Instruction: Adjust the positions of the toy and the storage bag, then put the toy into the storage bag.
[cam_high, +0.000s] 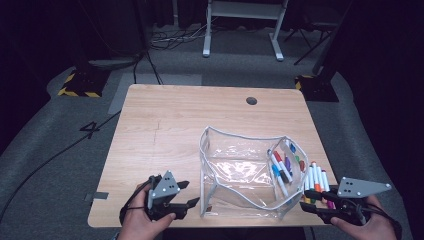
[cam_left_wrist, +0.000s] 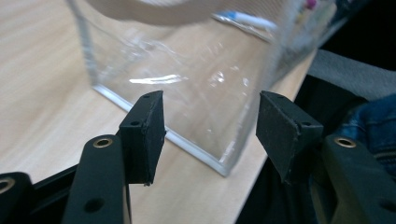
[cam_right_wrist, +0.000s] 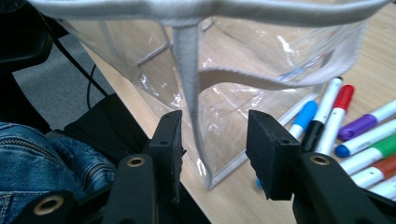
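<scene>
A clear plastic pouch (cam_high: 240, 172) with pale trim stands open on the wooden table (cam_high: 165, 120), right of centre. Several coloured markers (cam_high: 281, 167) lie inside it at its right end, and more markers (cam_high: 316, 178) lie on the table beside it. My left gripper (cam_high: 190, 193) is open just left of the pouch's near left corner. In the left gripper view its jaws (cam_left_wrist: 210, 135) stand apart with the pouch's bottom corner (cam_left_wrist: 224, 168) beyond them. My right gripper (cam_high: 305, 199) is open at the near right corner. The pouch's corner seam (cam_right_wrist: 187, 70) hangs between its jaws (cam_right_wrist: 215, 144), untouched, with markers (cam_right_wrist: 327, 116) to the right.
A round cable hole (cam_high: 251, 100) sits near the table's far edge. A strip of grey tape (cam_high: 100, 196) marks the near left edge. A white desk frame (cam_high: 240, 25) stands on the floor behind. A blue denim leg (cam_right_wrist: 46, 163) is below the table's near edge.
</scene>
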